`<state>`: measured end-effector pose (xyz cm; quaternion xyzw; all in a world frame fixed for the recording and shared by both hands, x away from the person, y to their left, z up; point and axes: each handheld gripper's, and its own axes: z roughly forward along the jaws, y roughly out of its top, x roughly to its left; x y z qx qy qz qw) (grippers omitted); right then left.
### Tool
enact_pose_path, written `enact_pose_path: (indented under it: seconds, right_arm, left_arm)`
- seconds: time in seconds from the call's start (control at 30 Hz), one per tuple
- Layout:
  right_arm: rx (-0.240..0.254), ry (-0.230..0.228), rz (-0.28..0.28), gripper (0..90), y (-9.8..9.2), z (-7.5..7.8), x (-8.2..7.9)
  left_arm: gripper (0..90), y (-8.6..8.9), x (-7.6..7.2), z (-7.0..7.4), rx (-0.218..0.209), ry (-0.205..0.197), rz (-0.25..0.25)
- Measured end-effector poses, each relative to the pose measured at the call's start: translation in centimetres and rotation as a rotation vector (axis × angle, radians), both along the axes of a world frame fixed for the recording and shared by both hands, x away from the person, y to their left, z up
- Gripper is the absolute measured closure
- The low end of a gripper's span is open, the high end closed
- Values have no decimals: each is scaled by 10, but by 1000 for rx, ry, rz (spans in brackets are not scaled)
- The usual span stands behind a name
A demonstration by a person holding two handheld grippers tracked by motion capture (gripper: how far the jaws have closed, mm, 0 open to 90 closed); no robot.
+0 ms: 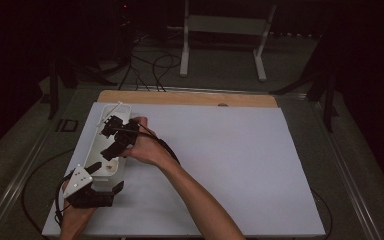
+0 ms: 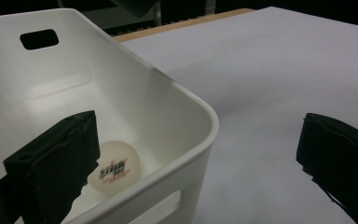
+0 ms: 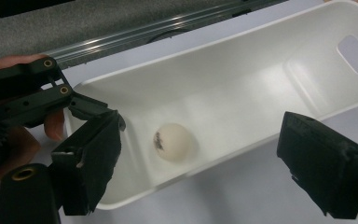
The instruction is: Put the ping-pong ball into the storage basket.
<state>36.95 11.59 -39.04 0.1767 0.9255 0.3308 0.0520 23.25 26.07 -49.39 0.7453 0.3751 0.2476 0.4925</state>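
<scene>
- Nearest the camera, lower left of the high view: the left gripper [image 1: 101, 169] sits at the near end of the white bin [image 1: 111, 131]. Its fingers [image 2: 56, 158] are spread wide, one inside the bin, the other outside over the table, with the bin's corner wall between them and not pinched, as far as I can see.
- Inside the bin, near that end, lies a white ping-pong ball [image 2: 114, 169] with red print, loose on the bottom, just beside the left inner finger.
- A bit farther up, the right gripper [image 1: 114, 136] hangs over the bin with its fingers [image 3: 91, 158] wide apart and nothing in them; the ball sits below, between them, untouched.
- The bin is long and narrow, running up the left edge of the white table [image 1: 220, 165], handle slots in both ends.
- Far back: a wooden strip [image 1: 190, 98] along the table's upper edge.
</scene>
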Motion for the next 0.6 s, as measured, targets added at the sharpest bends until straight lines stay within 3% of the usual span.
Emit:
enact_pose_path:
  seconds: [0.6]
  right_arm:
    - [8, -10, -13, 129, -25, 6, -2]
  left_arm:
    - [0, 0, 0, 0, 2, 0, 2]
